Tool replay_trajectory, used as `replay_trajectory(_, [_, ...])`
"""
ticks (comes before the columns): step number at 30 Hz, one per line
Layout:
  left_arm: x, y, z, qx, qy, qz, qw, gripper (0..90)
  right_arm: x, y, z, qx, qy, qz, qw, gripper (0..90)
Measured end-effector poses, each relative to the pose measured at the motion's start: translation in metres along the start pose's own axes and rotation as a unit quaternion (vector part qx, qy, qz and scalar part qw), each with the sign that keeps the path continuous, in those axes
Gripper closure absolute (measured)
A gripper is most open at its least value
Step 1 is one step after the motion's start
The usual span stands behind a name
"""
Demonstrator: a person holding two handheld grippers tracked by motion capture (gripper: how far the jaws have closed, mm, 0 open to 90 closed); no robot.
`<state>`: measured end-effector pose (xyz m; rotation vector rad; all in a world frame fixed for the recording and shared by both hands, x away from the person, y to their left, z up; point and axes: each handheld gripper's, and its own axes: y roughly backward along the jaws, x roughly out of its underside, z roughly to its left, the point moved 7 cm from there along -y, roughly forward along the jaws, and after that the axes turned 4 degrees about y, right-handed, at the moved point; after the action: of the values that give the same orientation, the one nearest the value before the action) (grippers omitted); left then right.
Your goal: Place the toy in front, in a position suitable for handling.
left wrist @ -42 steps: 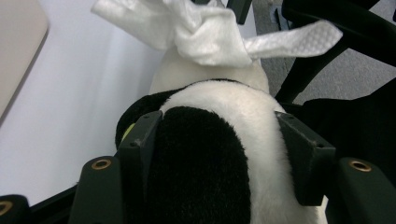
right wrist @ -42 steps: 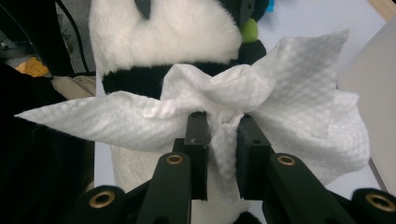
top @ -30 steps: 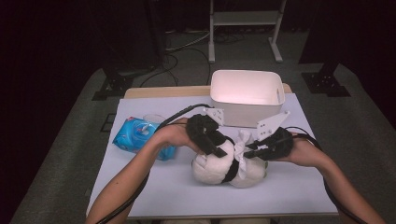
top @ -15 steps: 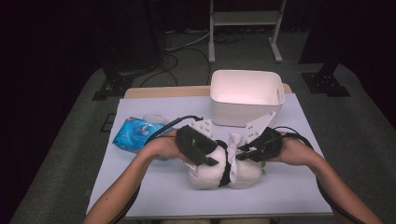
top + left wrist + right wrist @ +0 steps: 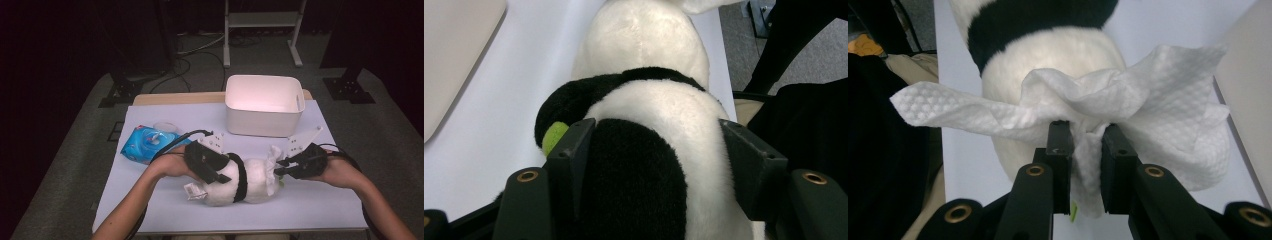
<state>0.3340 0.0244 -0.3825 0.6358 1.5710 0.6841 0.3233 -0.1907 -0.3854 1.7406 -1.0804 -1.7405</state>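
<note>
Fluffy plush panda [image 5: 240,181], crumpled embossed wipe [image 5: 1128,107]

The panda [image 5: 240,180] lies across the middle of the counter [image 5: 325,200], with bare counter in front of it and to its right. Behind it the tub [image 5: 263,105] blocks the far right; the wipes pack [image 5: 145,145] sits at the left.

No text you can read here, the print on the blue wipes pack [image 5: 147,143] too small and blurred, the small tag on the plush panda [image 5: 191,190] also not legible for you.
</note>
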Motion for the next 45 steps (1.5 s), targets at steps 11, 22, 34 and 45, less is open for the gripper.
replay_trajectory(11, [-0.002, -0.004, -0.004, -0.003, -0.007, -0.001, 1.0, 34.2, -0.004, 0.0, 0.0, -0.001, 0.004, -0.002, 1.0, 76.7])
replay_trajectory(22, [-0.002, -0.005, -0.006, -0.005, -0.014, -0.001, 0.9999, 33.4, -0.047, -0.022, 0.004, -0.019, 0.056, 0.01, 0.9982, 76.7])
replay_trajectory(34, [0.0, -0.004, -0.005, -0.005, -0.007, -0.013, 0.9999, 32.2, -0.018, -0.006, -0.002, -0.008, 0.019, 0.01, 0.9997, 76.7])
replay_trajectory(45, [0.0, -0.005, -0.005, -0.003, -0.009, -0.018, 0.9998, 31.9, 0.004, -0.001, -0.001, -0.007, -0.006, 0.014, 0.9999, 76.6])
